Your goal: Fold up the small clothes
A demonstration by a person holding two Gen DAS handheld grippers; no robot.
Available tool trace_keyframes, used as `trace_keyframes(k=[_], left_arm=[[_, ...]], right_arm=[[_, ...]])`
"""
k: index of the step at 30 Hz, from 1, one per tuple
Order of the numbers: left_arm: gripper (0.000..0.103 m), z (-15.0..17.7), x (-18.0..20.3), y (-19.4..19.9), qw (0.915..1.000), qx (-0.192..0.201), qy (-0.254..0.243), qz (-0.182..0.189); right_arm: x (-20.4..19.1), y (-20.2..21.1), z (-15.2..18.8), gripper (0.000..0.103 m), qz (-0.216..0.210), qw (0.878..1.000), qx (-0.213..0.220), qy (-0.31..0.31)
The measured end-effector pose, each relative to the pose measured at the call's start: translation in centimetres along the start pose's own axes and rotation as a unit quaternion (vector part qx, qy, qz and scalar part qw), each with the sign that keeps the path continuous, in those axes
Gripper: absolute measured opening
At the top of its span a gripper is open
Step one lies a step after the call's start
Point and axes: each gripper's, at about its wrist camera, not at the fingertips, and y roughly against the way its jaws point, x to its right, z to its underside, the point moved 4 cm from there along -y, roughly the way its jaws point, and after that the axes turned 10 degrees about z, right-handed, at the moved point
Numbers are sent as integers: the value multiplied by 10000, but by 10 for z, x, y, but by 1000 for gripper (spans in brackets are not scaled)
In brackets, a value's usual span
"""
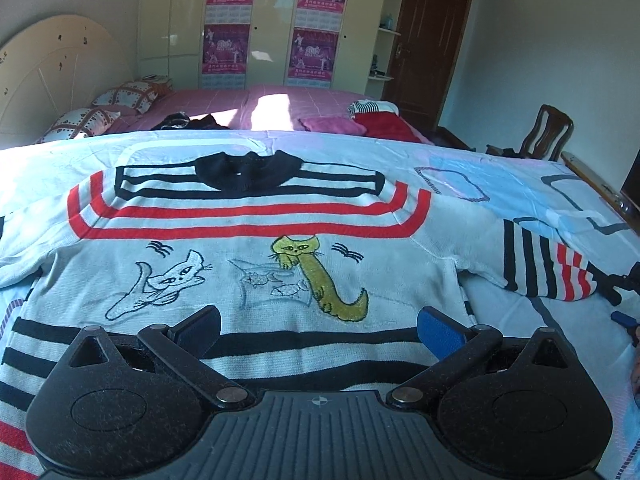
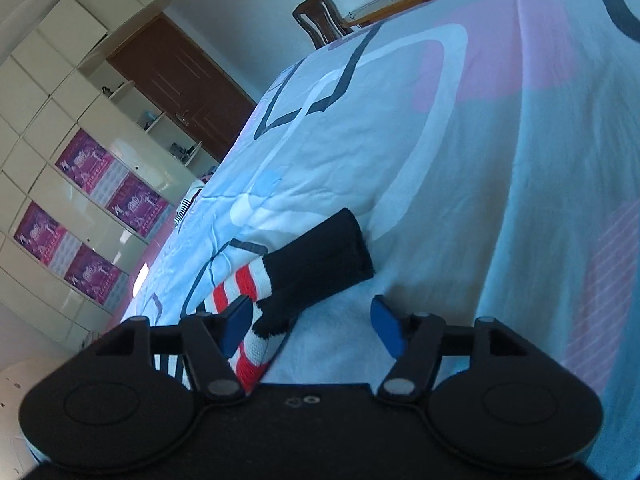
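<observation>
A small white sweater (image 1: 256, 276) lies spread flat, front up, on the pale blue patterned cover (image 1: 460, 152). It has a black collar (image 1: 248, 172), red and black stripes and embroidered cats. My left gripper (image 1: 320, 320) hovers open over its striped lower hem with nothing between the fingers. The sweater's right sleeve (image 1: 548, 268) stretches out to the right. In the right wrist view its black cuff (image 2: 324, 256) and striped end (image 2: 236, 288) lie between the fingers of my right gripper (image 2: 310, 308). That gripper is open, and only its left finger is at the cloth.
Behind the cover is a pink bed (image 1: 224, 100) with pillows, dark clothes and a red and pink pile (image 1: 376, 120). A cream wardrobe (image 1: 272, 24), a brown door (image 1: 432, 40) and a wooden chair (image 1: 548, 132) stand further back. A wooden edge (image 1: 592, 176) borders the right side.
</observation>
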Motion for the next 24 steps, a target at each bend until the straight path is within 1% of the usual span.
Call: trace_keyframes(k=[1, 2, 3, 4, 5, 8, 11, 12, 15, 18, 20, 21, 22, 23, 24], left_arm=[[103, 0, 2, -4, 10000, -50, -10, -13], [103, 0, 2, -9, 9999, -110, -12, -30], [103, 2, 1, -13, 9999, -166, 7, -48], [103, 2, 1, -14, 9998, -189, 38, -55], [103, 3, -2, -16, 9997, -203, 92, -60], [103, 3, -13, -11, 9995, -152, 248, -140], [103, 4, -34, 0, 9987, -37, 418, -301], [103, 5, -43, 4, 9982, -12, 490, -356], [103, 9, -71, 17, 9960, 75, 633, -620], [103, 11, -101, 25, 9931, 94, 753, -899], [103, 12, -121, 31, 9913, 152, 829, -1010], [103, 12, -129, 33, 9908, 167, 842, -1049], [103, 12, -138, 35, 9903, 168, 841, -1094], [103, 11, -147, 37, 9897, 162, 836, -1155], [103, 11, -155, 40, 9893, 161, 838, -1184]], right_arm=[[-1, -5, -3, 54, 29, 10000, 42, 36], [-5, -15, -7, 32, 167, 9997, -1, 153], [-7, -21, -10, 17, 267, 9993, -35, 244], [-9, -26, -14, 14, 293, 9991, -6, 311], [-13, -29, -18, 8, 343, 9983, 56, 466], [-35, -26, -27, 7, 649, 9886, 510, 1258], [-61, -23, -25, 7, 771, 9779, 683, 1817], [-74, -17, -22, 7, 705, 9736, 796, 2021], [-124, 5, -3, 7, 299, 9576, 1032, 2672], [-179, 30, 32, 7, -196, 9401, 1158, 3201], [-211, 41, 60, 7, -467, 9293, 1123, 3487], [-228, 46, 78, 7, -611, 9219, 1108, 3663], [-240, 50, 94, 7, -685, 9164, 1095, 3789], [-252, 53, 110, 7, -803, 9137, 1007, 3854], [-266, 56, 130, 7, -1006, 9118, 823, 3896]])
